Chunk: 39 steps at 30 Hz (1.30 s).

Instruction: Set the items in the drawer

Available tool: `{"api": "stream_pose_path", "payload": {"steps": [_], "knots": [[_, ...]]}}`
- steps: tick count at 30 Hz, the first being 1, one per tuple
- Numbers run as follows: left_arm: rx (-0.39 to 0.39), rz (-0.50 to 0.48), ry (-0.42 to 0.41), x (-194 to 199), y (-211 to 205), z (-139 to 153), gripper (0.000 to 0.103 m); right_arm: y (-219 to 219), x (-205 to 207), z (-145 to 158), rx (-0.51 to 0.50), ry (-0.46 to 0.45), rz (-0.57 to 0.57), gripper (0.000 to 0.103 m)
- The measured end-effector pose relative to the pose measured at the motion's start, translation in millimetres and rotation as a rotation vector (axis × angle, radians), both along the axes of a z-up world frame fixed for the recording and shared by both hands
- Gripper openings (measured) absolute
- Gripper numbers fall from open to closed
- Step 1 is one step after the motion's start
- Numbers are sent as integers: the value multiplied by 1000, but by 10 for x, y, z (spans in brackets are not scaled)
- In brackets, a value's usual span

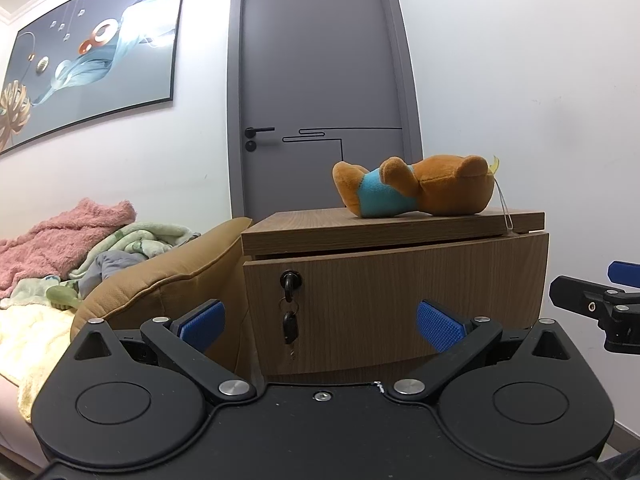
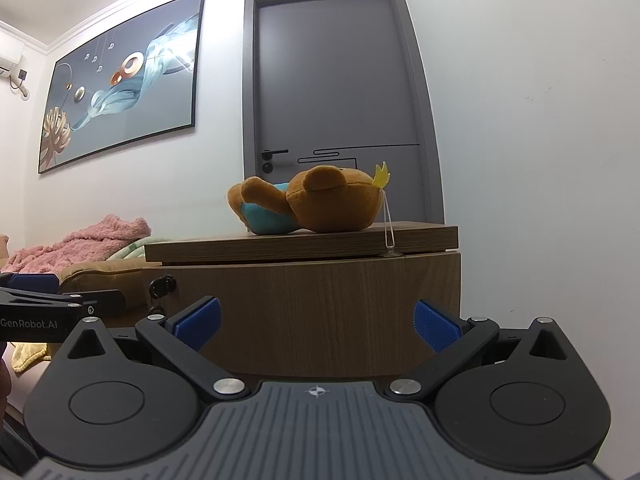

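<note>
**Plush bear on the nightstand, drawer closed, both grippers spread**

A brown plush bear (image 1: 416,188) in a blue shirt lies on its side on top of a wooden nightstand (image 1: 384,232), its clear hang loop drooping over the front edge. Below it, the drawer (image 1: 400,304) front sits closed, with a key (image 1: 289,282) in the lock at its 9 o'clock side and a fob dangling under it.

The left gripper (image 1: 320,326) faces the drawer front, jaws spread wide and empty. The right gripper (image 2: 318,324) is likewise spread and empty, with the bear at its 12 o'clock.

A grey door (image 1: 320,92) stands behind, a framed picture (image 1: 92,52) at 10 o'clock, and a bed with blankets (image 1: 64,240) at 9 o'clock.
</note>
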State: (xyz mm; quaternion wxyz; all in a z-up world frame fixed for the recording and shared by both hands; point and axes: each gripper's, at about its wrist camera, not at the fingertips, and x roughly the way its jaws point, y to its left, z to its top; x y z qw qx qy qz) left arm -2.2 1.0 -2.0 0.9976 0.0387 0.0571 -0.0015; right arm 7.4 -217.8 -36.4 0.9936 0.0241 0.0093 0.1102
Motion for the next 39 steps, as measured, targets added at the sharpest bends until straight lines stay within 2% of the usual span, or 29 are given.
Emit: {"api": "stream_pose_path", "payload": {"steps": [32,39], "knots": [[-1,3,13,-25,44,-9,102,0,-21,-6,5,-5,-3,103],[-38,42,-3,-64,156,16,102,-8,-28,-3,6,-10,-1,103]]}}
